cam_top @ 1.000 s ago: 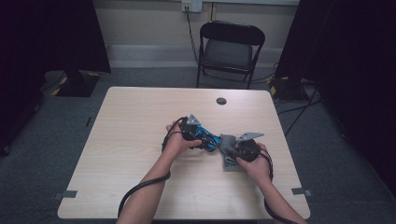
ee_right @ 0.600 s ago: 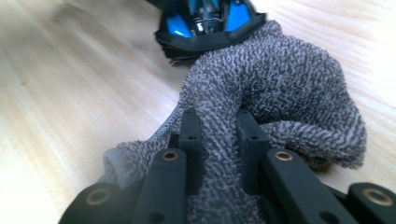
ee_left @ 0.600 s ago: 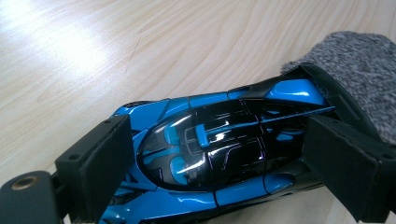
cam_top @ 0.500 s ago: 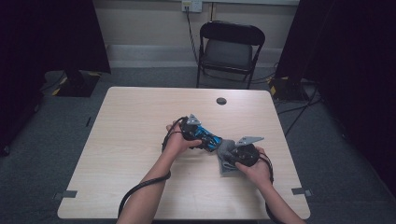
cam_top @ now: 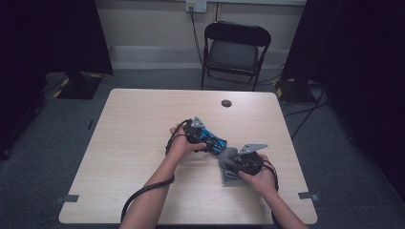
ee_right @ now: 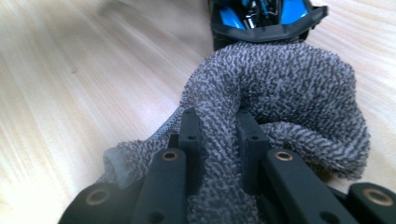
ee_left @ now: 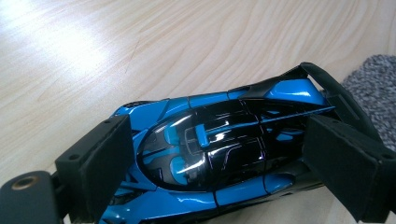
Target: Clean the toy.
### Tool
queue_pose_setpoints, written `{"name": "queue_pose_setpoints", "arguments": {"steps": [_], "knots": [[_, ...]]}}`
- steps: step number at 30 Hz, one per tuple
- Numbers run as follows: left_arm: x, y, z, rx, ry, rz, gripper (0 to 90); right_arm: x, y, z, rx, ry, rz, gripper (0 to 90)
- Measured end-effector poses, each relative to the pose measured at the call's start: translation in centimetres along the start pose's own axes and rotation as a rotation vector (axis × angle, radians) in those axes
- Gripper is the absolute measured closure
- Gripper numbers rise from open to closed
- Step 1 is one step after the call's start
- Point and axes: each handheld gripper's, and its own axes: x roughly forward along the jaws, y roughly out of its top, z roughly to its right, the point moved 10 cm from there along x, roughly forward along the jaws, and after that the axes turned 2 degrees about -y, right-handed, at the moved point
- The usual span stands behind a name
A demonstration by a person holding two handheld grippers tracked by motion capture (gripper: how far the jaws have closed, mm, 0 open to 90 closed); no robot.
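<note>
While your left tool (ee_left: pixel 219 154) clamps the blue toy car (ee_left: pixel 224 149) on the worktop (cam_top: pixel 133 143), your right tool (ee_right: pixel 218 135), pinched shut on the grey cloth (ee_right: pixel 280 93), has drawn nearer the car's tail: wiping looks imminent.

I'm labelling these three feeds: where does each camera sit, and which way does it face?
High view: above the person's side, facing forward and down at the table; both forearms show.
Left gripper view: on the left claw, looking along its jaws at the blue toy car.
Right gripper view: on the right claw, facing the grey cloth.
All three share car and cloth.
</note>
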Motion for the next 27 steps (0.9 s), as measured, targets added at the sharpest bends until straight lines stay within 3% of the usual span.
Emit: {"name": "queue_pose_setpoints", "arguments": {"steps": [27], "knots": [[0.0,0.0,0.0,0.000,0.002,-0.003,9.0,0.9,0.4,-3.4,-0.054,0.081,-0.004,75.5]]}}
